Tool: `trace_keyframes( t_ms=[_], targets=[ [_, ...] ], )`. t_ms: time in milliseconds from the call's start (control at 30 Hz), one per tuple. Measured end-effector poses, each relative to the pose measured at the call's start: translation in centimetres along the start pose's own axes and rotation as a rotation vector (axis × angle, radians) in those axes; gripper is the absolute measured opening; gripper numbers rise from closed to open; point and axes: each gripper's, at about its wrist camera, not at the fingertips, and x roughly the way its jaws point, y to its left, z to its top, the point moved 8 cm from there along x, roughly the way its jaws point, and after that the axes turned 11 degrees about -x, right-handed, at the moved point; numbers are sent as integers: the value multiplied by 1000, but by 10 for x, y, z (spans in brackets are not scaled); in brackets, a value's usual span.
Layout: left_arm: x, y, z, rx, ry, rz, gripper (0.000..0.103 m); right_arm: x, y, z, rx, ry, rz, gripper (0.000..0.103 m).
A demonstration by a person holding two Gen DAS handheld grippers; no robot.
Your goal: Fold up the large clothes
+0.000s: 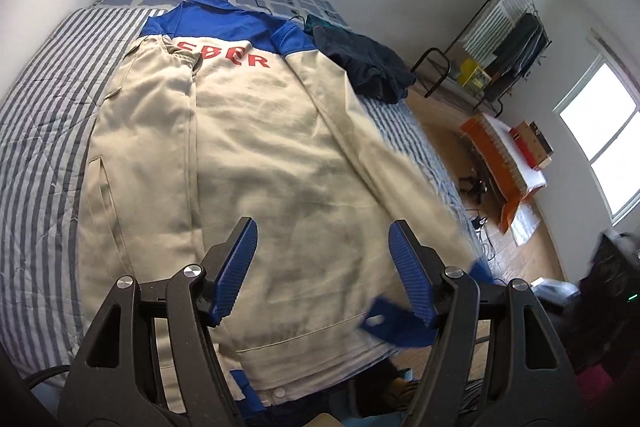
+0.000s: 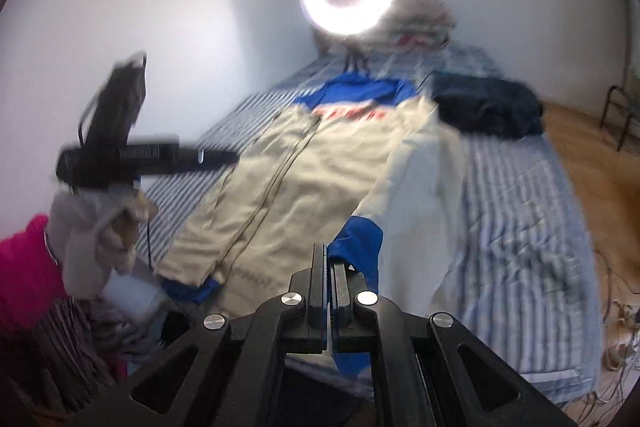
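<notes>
A large beige cotton jacket with blue yoke and red lettering lies spread back-up on the blue-striped bed, one sleeve lifted. The right hand-held gripper is clamped on that sleeve's blue cuff. The left hand-held gripper hovers wide, gripping nothing.

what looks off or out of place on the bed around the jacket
A dark blue garment lies crumpled in a heap by the beige and blue jacket's shoulder, unfolded. A ring light tripod stands on the bed itself.
</notes>
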Motion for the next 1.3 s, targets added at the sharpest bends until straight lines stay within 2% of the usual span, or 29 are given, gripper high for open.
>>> trace_keyframes(
  t_ms=[67,100,167,233,333,400,500,567,667,700,733,767,800,833,867,933,1000,1067,1133,1167,1200,1233,1300],
  targets=[
    [5,0,-4,-1,11,-12,70,16,7,-15,16,49,69,6],
    [8,1,-6,-10,22,-18,70,23,11,-21,16,68,95,21],
    [19,4,-16,-37,74,-43,70,30,17,-33,10,90,153,40],
    [30,4,-25,-55,123,-63,70,30,14,-40,38,91,211,39],
    [48,-1,-38,-83,202,-103,70,28,-15,-45,139,71,194,41],
    [60,-3,-46,-100,245,-105,70,30,-39,-52,220,71,179,42],
    [81,-2,-58,-96,294,-67,70,45,-75,-72,338,125,128,44],
    [96,2,-68,-96,331,-40,70,58,-87,-84,430,146,174,44],
    [114,8,-82,-78,363,9,68,74,-92,-91,473,168,209,44],
    [119,10,-85,-70,375,18,64,81,-91,-92,473,177,218,44],
    [124,11,-90,-64,387,26,56,85,-90,-93,473,183,224,44],
    [129,12,-96,-55,404,34,46,93,-89,-93,479,188,242,36],
    [132,12,-97,-49,414,37,39,97,-86,-91,487,186,270,22],
    [136,13,-102,-34,424,49,24,102,-84,-88,492,188,290,16],
    [140,14,-106,-17,421,68,15,105,-82,-86,481,193,286,5],
    [139,13,-108,-20,413,60,10,105,-78,-78,426,193,253,2],
    [134,4,-114,-49,426,10,8,96,-74,-68,359,198,230,1],
    [127,-10,-121,-30,423,-30,7,86,-78,-64,286,216,184,1],
    [121,-21,-126,21,405,-28,7,82,-84,-64,215,270,123,2],
    [119,-25,-129,45,391,-21,6,80,-85,-65,190,291,116,10],
    [117,-27,-131,56,382,-16,6,79,-87,-65,167,321,104,26],
    [116,-27,-133,60,372,-13,6,79,-91,-62,153,337,80,34],
    [115,-25,-138,59,367,-7,6,70,-102,-52,136,323,53,37]
  ],
)
